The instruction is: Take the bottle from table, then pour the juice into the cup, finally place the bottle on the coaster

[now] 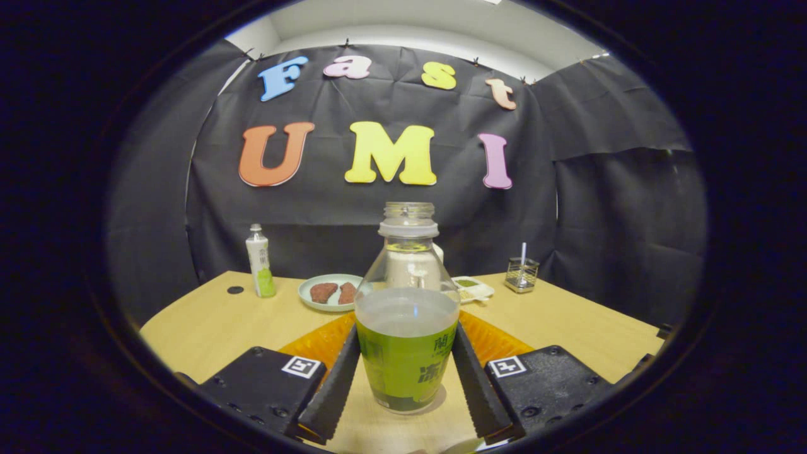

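Note:
A clear, uncapped bottle [406,340] with a green label stands upright between my fingers, partly filled with pale juice. My gripper [405,334] is shut on it, with both fingers pressed against its labelled sides. Its base is at or just above the wooden table [208,328]; I cannot tell which. An orange coaster [315,343] lies just behind the bottle, showing on both sides of it and partly hidden by my fingers. A white cup [410,268] stands beyond the bottle and is seen mostly through the glass.
At the back left of the table stands a small white bottle [260,261] with a green base. A pale plate [328,293] holds two brown pieces. A small white dish [474,288] and a wire holder [521,275] sit at the back right.

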